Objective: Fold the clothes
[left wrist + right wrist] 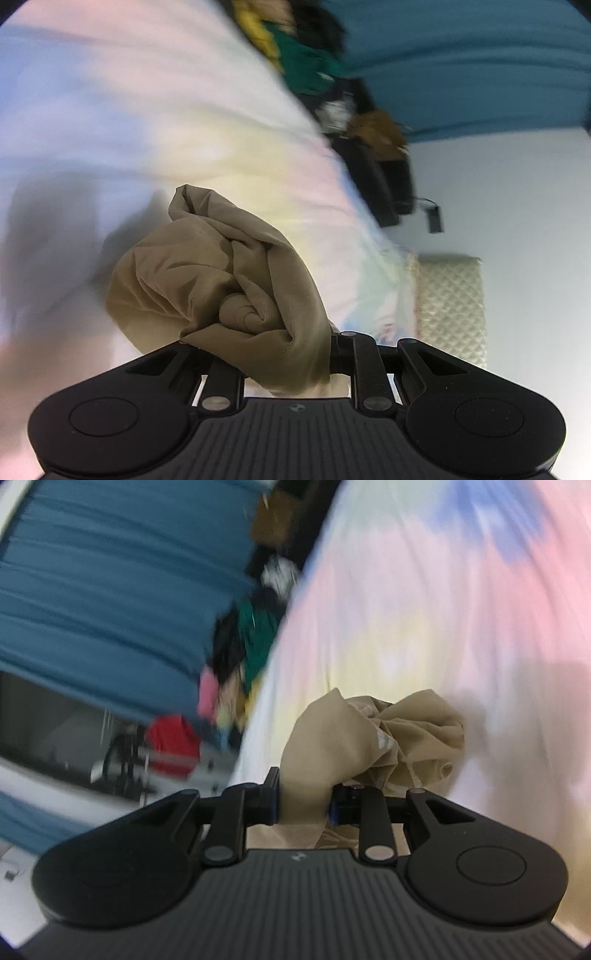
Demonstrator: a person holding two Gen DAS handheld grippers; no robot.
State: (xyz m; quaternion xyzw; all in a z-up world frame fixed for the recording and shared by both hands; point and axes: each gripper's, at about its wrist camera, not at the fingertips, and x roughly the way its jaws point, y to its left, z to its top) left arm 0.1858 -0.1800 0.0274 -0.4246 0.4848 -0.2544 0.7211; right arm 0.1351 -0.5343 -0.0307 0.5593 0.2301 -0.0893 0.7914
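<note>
While both views are smeared by motion blur, the tan garment (221,280) stands out sharply in each. On the left wrist camera the left gripper (266,350) is clenched on a bunched fold of this cloth; the fabric rises from between its closed jaws and balloons forward and to the left in a crumpled, twisted lump. On the right wrist camera the right gripper (304,805) is likewise clamped on the tan garment (354,734), a thick band of cloth pinched between its jaws, the rest spreading ahead and to the right in ruffled folds. Whether the cloth touches the surface beyond it cannot be told.

Beyond both tongs lies a pastel bedsheet (147,110), washed in pink, yellow and blue, filling most of the ground ahead. Far ahead of the left tongs, to the right, a heap of clothes (306,70) in green, yellow, black and brown sits along the sheet's edge, with a teal curtain (461,66) past it. To the right of the left tongs, a quilted cream cushion (452,306) shows. From the right tongs the same clothes pile (255,635) appears ahead and to the left, the teal curtain (110,590) further left.
</note>
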